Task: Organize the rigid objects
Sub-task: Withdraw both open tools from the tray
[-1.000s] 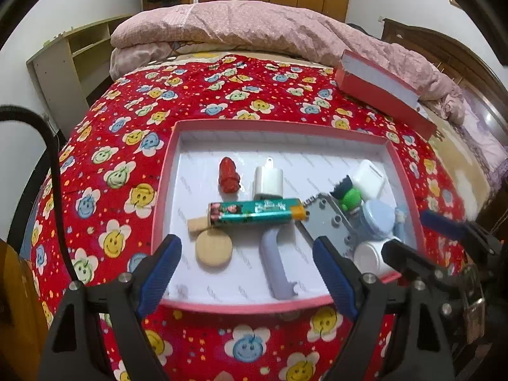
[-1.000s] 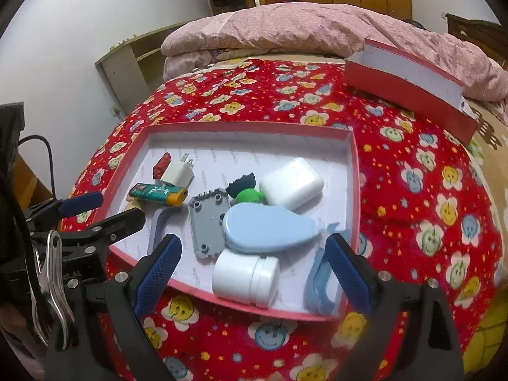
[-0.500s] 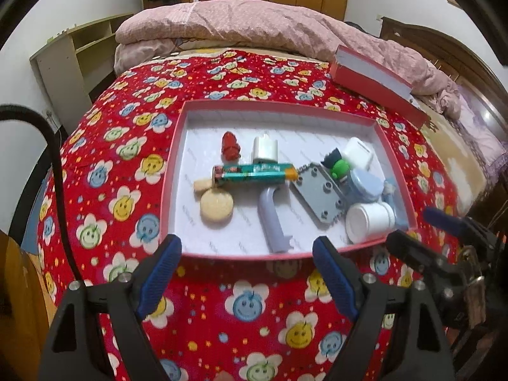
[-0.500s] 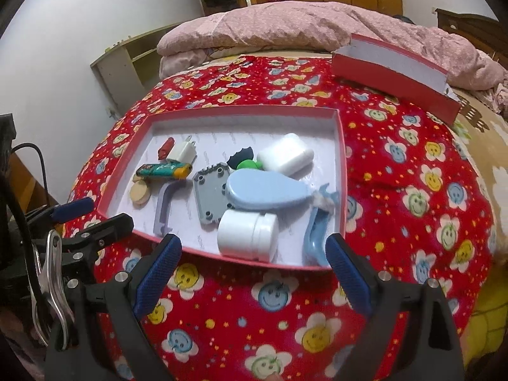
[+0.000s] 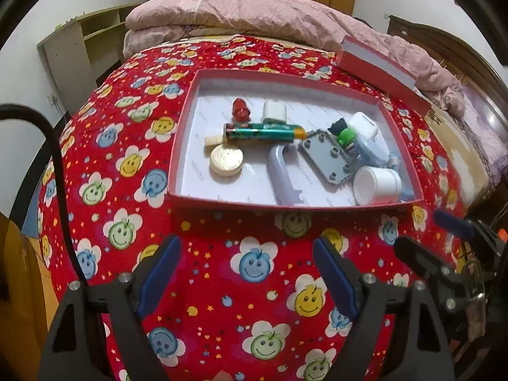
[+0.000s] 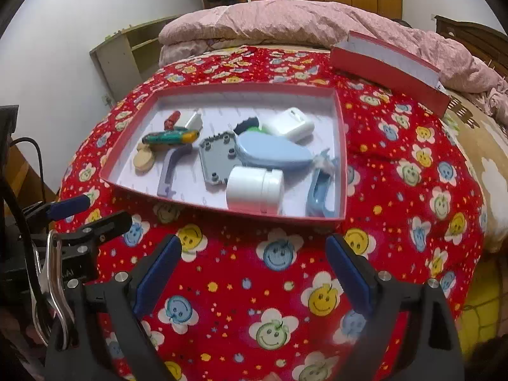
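A red shallow box (image 5: 187, 120) (image 6: 341, 146) with a white floor lies on the red smiley bedspread. Inside it lie several small items: a green tube (image 5: 263, 133) (image 6: 168, 137), a round tan disc (image 5: 226, 159), a red figurine (image 5: 240, 112), a lilac handle (image 5: 281, 174) (image 6: 170, 166), a grey plate (image 5: 327, 158) (image 6: 217, 155), a white jar (image 5: 376, 185) (image 6: 254, 187), a white case (image 6: 290, 124) and a pale blue oval case (image 6: 273, 152). My left gripper (image 5: 246, 270) stands open and empty over the bedspread, short of the box's near rim. My right gripper (image 6: 254, 268) is likewise open and empty.
The box's red lid (image 5: 381, 66) (image 6: 387, 63) leans against a pink quilt (image 5: 254, 16) at the back. A wooden shelf unit (image 5: 82, 41) stands by the left wall. A black cable (image 5: 54, 158) hangs at the left. Each gripper shows at the edge of the other's view.
Both grippers have drawn back toward me from above the box's front; their fingers now hover over bare bedspread. The box looks smaller and farther. Nothing in it has moved.
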`<action>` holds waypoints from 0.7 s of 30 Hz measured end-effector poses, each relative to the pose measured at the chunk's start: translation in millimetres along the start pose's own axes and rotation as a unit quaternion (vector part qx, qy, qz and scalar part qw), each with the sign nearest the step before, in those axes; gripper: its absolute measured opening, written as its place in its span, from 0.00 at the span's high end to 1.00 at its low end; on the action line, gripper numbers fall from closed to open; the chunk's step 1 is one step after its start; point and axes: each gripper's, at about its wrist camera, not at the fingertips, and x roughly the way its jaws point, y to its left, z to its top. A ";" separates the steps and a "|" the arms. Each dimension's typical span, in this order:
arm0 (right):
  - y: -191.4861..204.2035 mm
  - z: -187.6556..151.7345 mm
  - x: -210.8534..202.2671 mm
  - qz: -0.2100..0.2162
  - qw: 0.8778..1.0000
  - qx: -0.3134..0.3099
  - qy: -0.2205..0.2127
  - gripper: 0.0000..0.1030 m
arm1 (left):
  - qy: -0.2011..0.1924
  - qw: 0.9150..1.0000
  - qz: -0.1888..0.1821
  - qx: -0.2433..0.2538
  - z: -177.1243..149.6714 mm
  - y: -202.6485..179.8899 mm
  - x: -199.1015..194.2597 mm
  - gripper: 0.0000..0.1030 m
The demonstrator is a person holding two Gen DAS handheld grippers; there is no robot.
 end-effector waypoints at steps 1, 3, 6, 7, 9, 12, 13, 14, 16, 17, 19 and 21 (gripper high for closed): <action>0.5 -1.8 1.3 -0.003 1.000 -0.002 0.002 0.09 | 0.001 1.000 0.001 -0.002 -1.4 1.1 1.1 0.15; 1.1 -5.0 4.1 -0.007 1.000 -0.003 0.006 0.09 | 0.001 1.000 0.004 -0.006 -3.4 3.1 3.5 0.15; -0.4 -8.7 9.7 -0.004 1.000 0.004 0.014 0.09 | 0.003 1.000 0.007 -0.009 -5.0 5.4 7.7 0.15; -0.9 -9.5 11.6 -0.003 1.000 0.007 0.017 0.09 | 0.003 1.000 0.008 -0.009 -5.7 5.5 8.7 0.15; -0.8 -11.0 15.4 -0.003 1.000 0.008 0.021 0.09 | 0.003 1.000 0.009 -0.009 -6.8 5.5 11.0 0.15; -1.4 -12.8 19.9 -0.008 1.000 0.009 0.024 0.09 | 0.006 1.000 0.009 -0.008 -8.5 4.3 14.7 0.15; -1.9 -13.4 21.3 -0.009 1.000 0.011 0.025 0.09 | 0.007 1.000 0.010 -0.007 -9.2 3.7 16.3 0.15; -2.0 -13.8 22.8 -0.009 1.000 0.012 0.027 0.09 | 0.009 1.000 0.010 -0.006 -9.8 3.4 17.3 0.15; -4.0 -15.0 26.3 -0.009 0.999 0.017 0.032 0.09 | 0.013 1.000 0.011 -0.002 -11.1 1.9 20.8 0.15; -4.9 -15.9 28.3 -0.010 0.999 0.020 0.035 0.09 | 0.015 1.000 0.011 -0.001 -11.3 1.6 22.3 0.15; -5.8 -17.6 32.8 -0.011 0.999 0.023 0.043 0.09 | 0.019 1.000 0.012 0.000 -12.5 0.4 25.8 0.15; -7.0 -19.7 38.2 -0.012 0.998 0.027 0.052 0.09 | 0.023 1.000 0.012 0.001 -13.2 0.3 28.1 0.15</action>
